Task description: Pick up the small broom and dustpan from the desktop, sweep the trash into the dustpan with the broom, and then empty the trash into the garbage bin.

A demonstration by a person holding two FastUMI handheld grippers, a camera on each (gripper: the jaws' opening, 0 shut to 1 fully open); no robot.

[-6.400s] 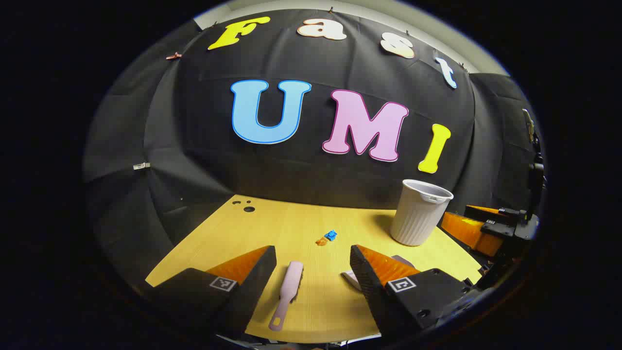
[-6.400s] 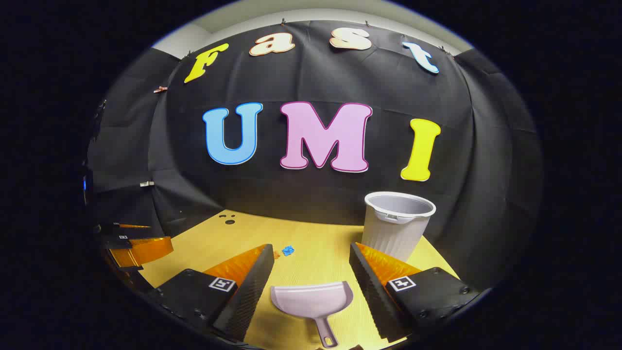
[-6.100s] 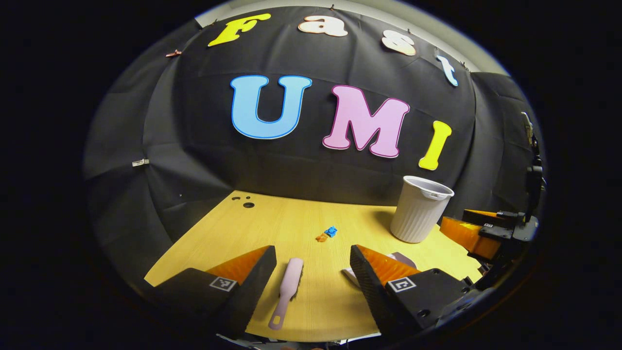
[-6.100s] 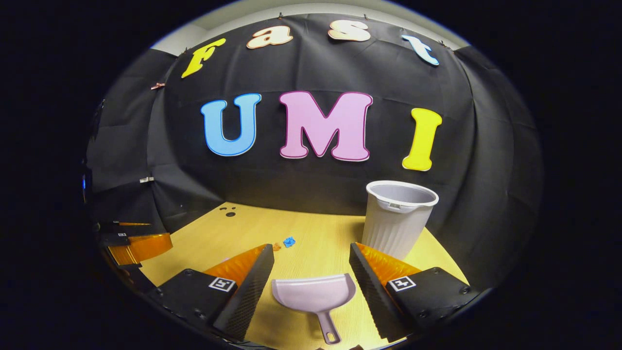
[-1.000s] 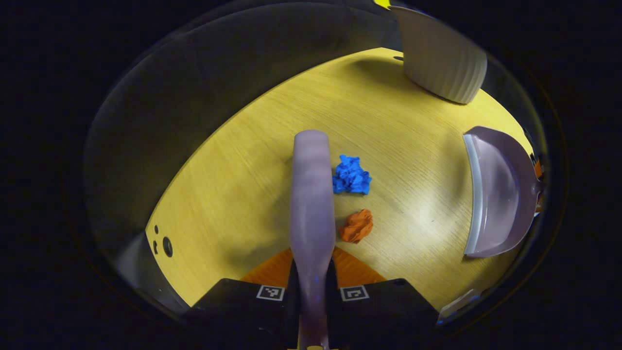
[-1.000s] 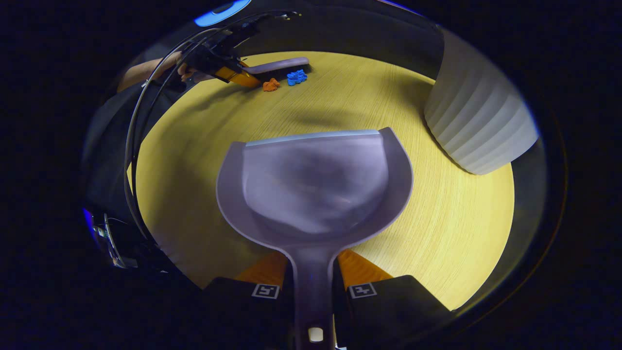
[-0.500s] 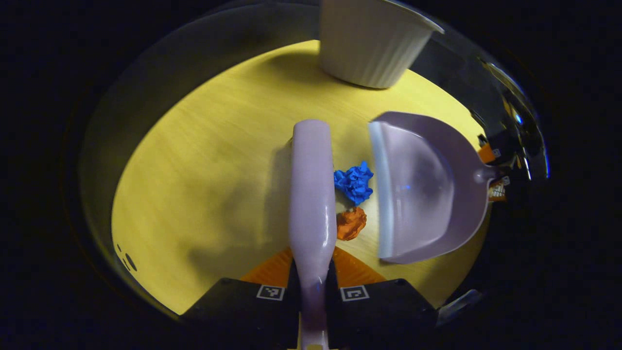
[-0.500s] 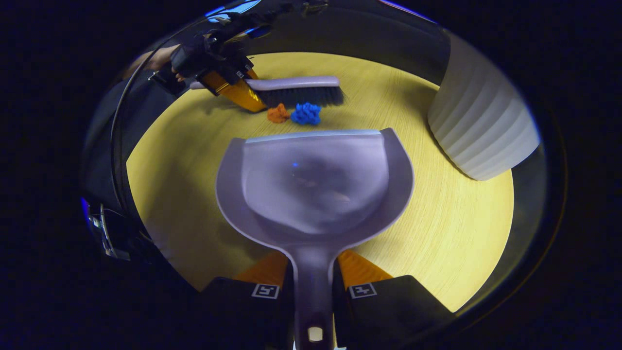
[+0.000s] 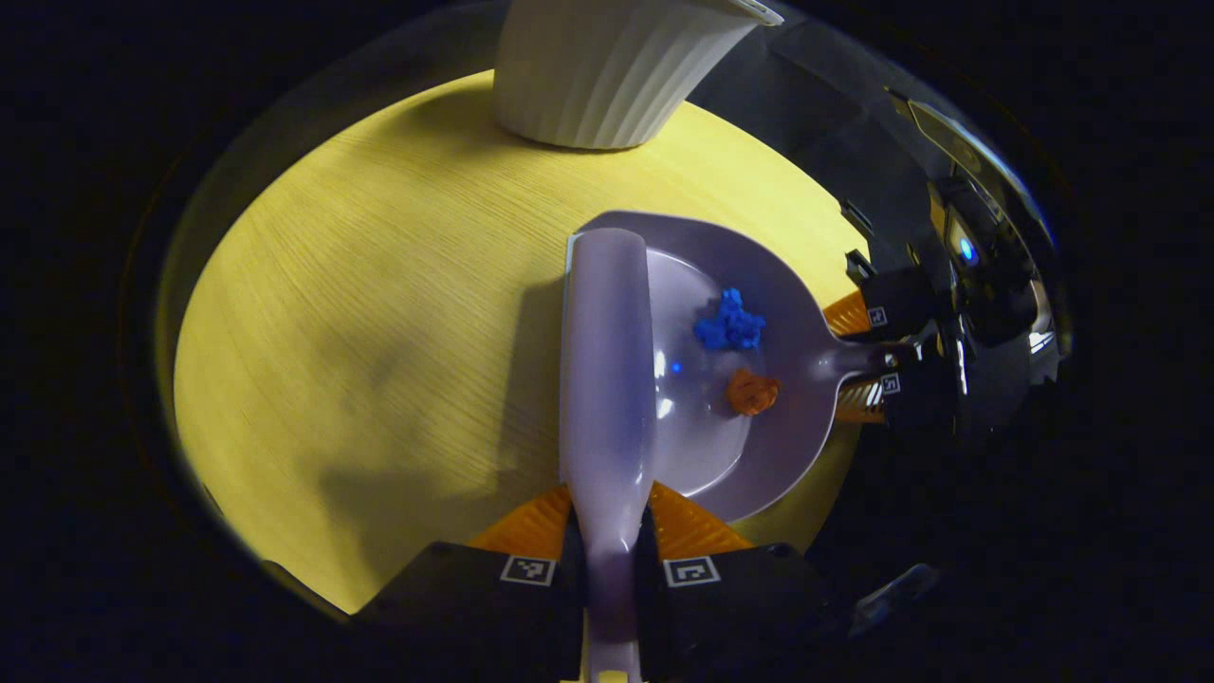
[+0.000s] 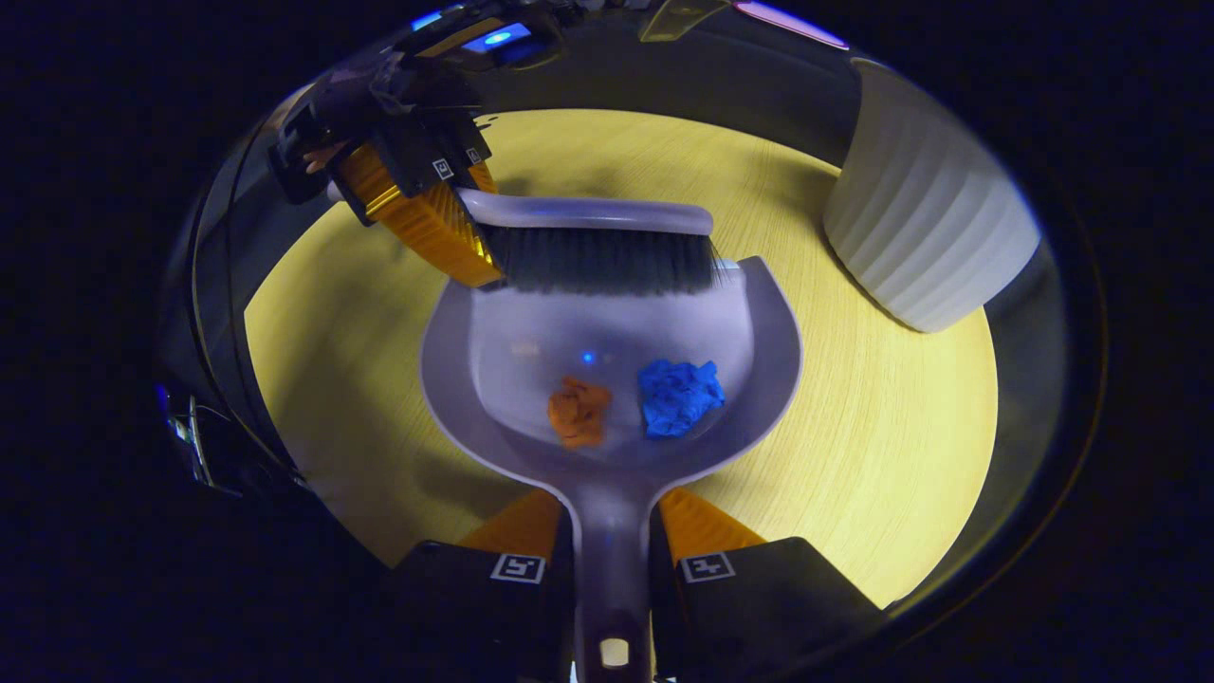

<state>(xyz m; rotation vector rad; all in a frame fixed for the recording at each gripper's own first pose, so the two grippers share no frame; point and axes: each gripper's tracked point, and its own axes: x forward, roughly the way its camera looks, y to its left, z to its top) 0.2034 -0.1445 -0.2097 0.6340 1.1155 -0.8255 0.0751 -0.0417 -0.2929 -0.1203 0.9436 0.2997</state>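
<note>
the left gripper [image 9: 612, 560] is clamped on the handle of the small broom [image 9: 607, 360], both fingers pressing the handle between them at the bottom of the left gripper view. the right gripper [image 10: 612, 569] is clamped the same way on the handle of the dustpan [image 10: 446, 379]. the dustpan rests flat on the yellow tabletop [image 10: 901, 455], its open lip facing the broom. the broom's dark bristles [image 10: 607, 261] sit along that lip, touching it, with the pale back of the broom above them. inside the pan lie two pieces of trash: the orange scrap [image 10: 579, 411] and the blue scrap [image 10: 678, 394], side by side and near the back wall of the pan, close to where the handle begins. in the left gripper view the same two scraps lie in the pan just beside the broom head, between it and the right gripper's fingers. the garbage bin [image 10: 925, 237], white and ribbed, stands upright near the far edge of the tabletop, close to the dustpan but apart from it.
</note>
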